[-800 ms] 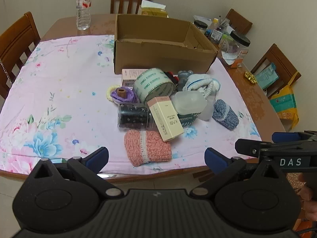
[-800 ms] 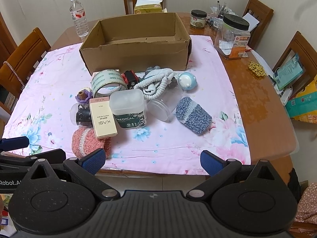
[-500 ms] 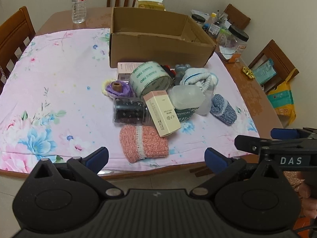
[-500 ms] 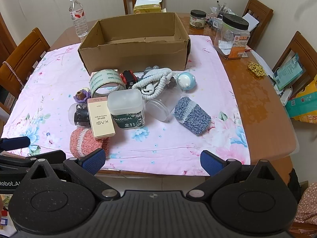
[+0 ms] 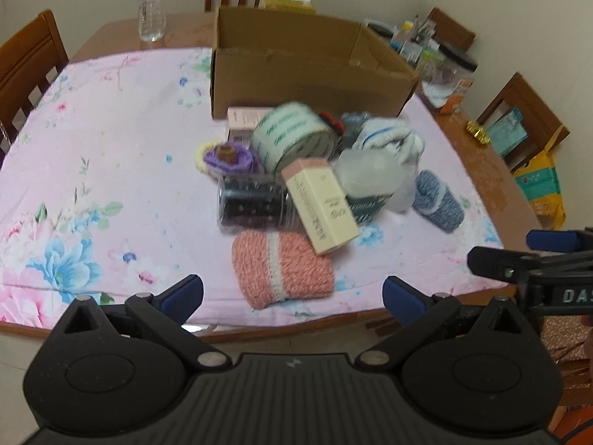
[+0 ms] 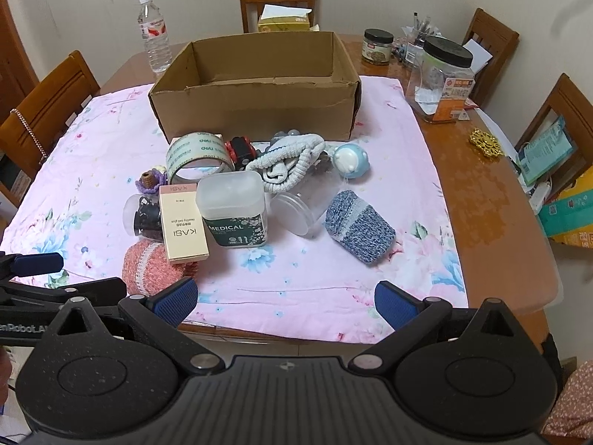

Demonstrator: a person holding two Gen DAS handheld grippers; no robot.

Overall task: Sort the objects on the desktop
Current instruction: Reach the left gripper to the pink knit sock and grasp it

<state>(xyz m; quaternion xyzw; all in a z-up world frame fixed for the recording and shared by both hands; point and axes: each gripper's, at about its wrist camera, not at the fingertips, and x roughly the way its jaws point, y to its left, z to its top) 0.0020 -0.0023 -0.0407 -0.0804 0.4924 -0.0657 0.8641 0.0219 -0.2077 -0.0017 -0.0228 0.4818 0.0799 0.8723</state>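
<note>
Tongs, left (image 5: pixel 292 293) and right (image 6: pixel 285 298), gape wide and empty before the bench (image 6: pixel 493 200); clutter (image 6: pixel 237 207) lies heaped just before the box (image 6: pixel 259 107), awaiting sorting.

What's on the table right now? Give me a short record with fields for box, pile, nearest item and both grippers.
box: cardboard box, open top, no items visible inside
pile: tape roll, tan carton, blue sock, others, in front of box
nearest item: pink sock
left gripper: open, empty
right gripper: open, empty
</note>
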